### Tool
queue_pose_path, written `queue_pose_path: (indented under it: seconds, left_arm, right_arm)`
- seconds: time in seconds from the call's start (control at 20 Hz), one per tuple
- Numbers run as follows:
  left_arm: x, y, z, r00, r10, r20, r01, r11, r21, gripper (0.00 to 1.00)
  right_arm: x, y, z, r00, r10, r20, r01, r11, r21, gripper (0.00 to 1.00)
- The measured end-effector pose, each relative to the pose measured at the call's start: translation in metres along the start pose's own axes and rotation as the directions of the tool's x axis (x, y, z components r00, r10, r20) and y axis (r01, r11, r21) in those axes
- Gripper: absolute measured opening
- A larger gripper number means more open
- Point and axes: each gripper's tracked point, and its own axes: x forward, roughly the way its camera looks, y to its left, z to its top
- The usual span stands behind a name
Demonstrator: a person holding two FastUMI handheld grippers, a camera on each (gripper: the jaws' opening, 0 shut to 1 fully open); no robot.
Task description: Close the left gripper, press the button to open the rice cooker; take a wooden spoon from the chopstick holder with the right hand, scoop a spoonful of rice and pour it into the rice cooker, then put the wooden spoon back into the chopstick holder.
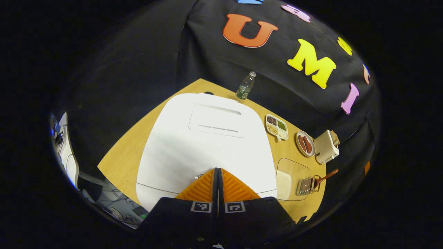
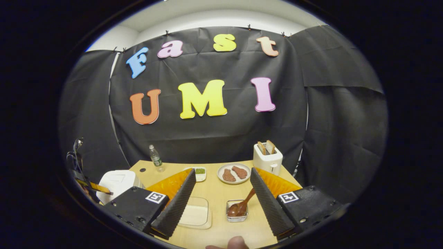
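Left hand-held gripper over rice cooker

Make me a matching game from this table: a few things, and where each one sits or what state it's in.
Things:
1. spoon
2. bread
3. cooker
4. left tool

States:
A. lid down
B. standing in the holder
C. fingers together
D. sticking out of the toaster

Pairs: 1-B, 2-D, 3-A, 4-C
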Motion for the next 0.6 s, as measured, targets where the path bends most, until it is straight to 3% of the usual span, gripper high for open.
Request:
queue_pose_path:
  seconds: [0.15, 0.3, 0.6]
  left_arm:
    - [-0.005, -0.001, 0.006, 0.999, -0.007, 0.036, 0.007, 1.000, 0.013, 0.00]
    - [-0.022, -0.012, 0.036, 0.986, -0.015, 0.167, 0.008, 0.999, 0.039, 0.00]
    - [-0.070, -0.040, 0.128, 0.890, -0.056, 0.453, -0.035, 0.981, 0.191, 0.01]
  right_arm:
    - [-0.010, -0.004, 0.001, 1.000, -0.010, 0.006, 0.010, 1.000, 0.010, 1.00]
    - [-0.021, -0.016, 0.007, 0.999, -0.036, 0.025, 0.035, 0.999, 0.006, 1.00]
    - [-0.043, -0.029, 0.015, 0.997, -0.062, 0.043, 0.062, 0.998, -0.003, 1.00]
